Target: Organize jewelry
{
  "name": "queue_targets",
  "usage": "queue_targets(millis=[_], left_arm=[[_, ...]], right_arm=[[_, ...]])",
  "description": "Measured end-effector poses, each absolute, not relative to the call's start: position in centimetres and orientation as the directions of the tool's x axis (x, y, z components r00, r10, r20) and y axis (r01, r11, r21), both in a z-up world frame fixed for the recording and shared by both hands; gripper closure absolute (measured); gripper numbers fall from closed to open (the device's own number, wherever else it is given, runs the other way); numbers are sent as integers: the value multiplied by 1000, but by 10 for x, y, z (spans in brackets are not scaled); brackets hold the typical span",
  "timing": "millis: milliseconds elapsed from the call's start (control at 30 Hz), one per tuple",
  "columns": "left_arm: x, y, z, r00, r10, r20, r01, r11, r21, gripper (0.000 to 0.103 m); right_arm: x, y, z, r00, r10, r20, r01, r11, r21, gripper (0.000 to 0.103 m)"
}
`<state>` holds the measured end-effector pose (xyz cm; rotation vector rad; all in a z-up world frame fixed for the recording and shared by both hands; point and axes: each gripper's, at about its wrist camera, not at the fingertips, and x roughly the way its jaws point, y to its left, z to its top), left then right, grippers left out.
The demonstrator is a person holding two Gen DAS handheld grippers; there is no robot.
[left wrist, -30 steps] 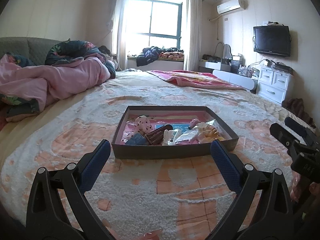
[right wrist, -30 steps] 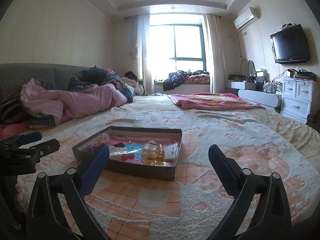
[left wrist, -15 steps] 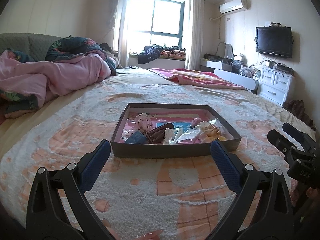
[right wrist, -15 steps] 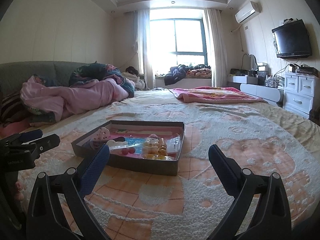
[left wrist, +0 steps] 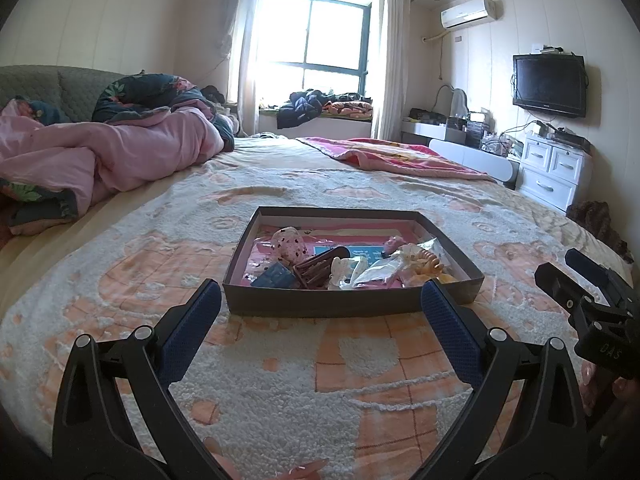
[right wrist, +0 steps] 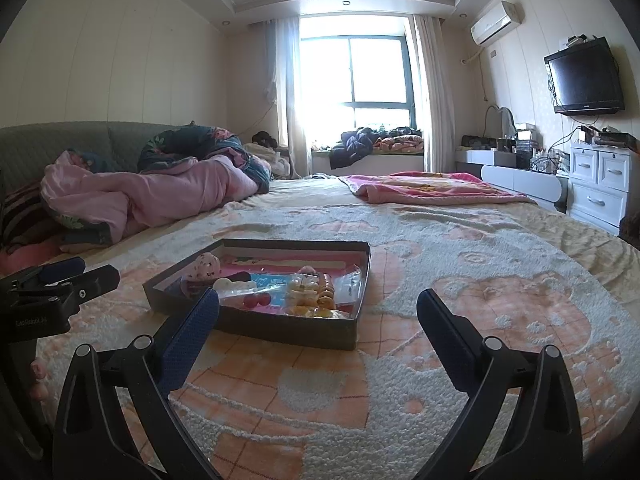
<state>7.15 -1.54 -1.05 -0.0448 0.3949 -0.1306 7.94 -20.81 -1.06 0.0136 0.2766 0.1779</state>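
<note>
With jaws spread wide and nothing between them, the left gripper (left wrist: pixel 320 312) hangs low over the bedspread (left wrist: pixel 280 380), just short of the shallow dark box (left wrist: pixel 344 302). Right gripper (right wrist: pixel 318 312) likewise wide and empty, the box ahead and to its left. Inside the box: a speckled pink pouch (left wrist: pixel 290 244), a brown hair claw (left wrist: pixel 320 268), clear plastic bags (left wrist: pixel 380 270), amber beads (right wrist: pixel 326 292), two red beads (right wrist: pixel 256 300). Pink quilt (left wrist: pixel 100 156) heaped far left.
</note>
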Motion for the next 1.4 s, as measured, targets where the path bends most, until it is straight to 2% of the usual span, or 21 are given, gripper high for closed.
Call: queue_targets(millis=[1400], left_arm=[[73, -13, -9, 919, -132, -372, 113, 991, -71, 11]], right_arm=[[81, -208, -12, 944, 176, -278, -171, 984, 41, 7]])
